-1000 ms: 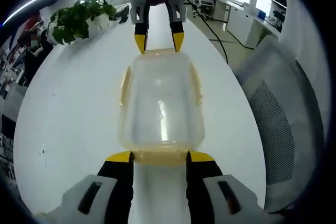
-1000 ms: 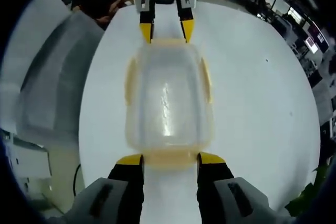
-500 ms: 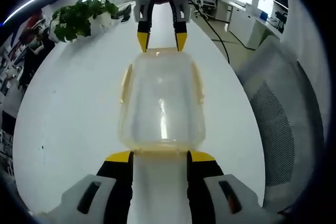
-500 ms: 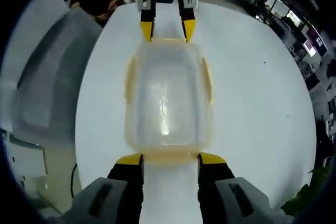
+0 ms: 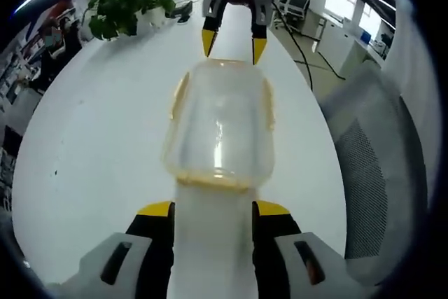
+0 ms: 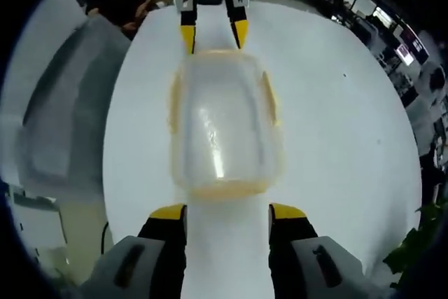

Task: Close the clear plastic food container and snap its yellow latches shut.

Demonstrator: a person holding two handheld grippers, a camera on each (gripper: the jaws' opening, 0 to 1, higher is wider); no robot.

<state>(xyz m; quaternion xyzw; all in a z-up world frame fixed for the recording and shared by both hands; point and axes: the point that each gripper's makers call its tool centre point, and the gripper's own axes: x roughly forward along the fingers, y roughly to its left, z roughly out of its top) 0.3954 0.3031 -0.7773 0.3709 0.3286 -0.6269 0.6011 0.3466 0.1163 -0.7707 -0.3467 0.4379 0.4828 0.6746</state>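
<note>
Two sets of tongs face each other across the clear container [image 5: 220, 127] on the white worktop [image 5: 91, 145]. Latch engagement is hard to read. Left tongs [image 5: 211, 208] and right tongs [image 6: 227, 211] gape, released, container between them, apart.

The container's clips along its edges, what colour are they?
Pale yellow latches on a clear container, seen best in the right gripper view.
</note>
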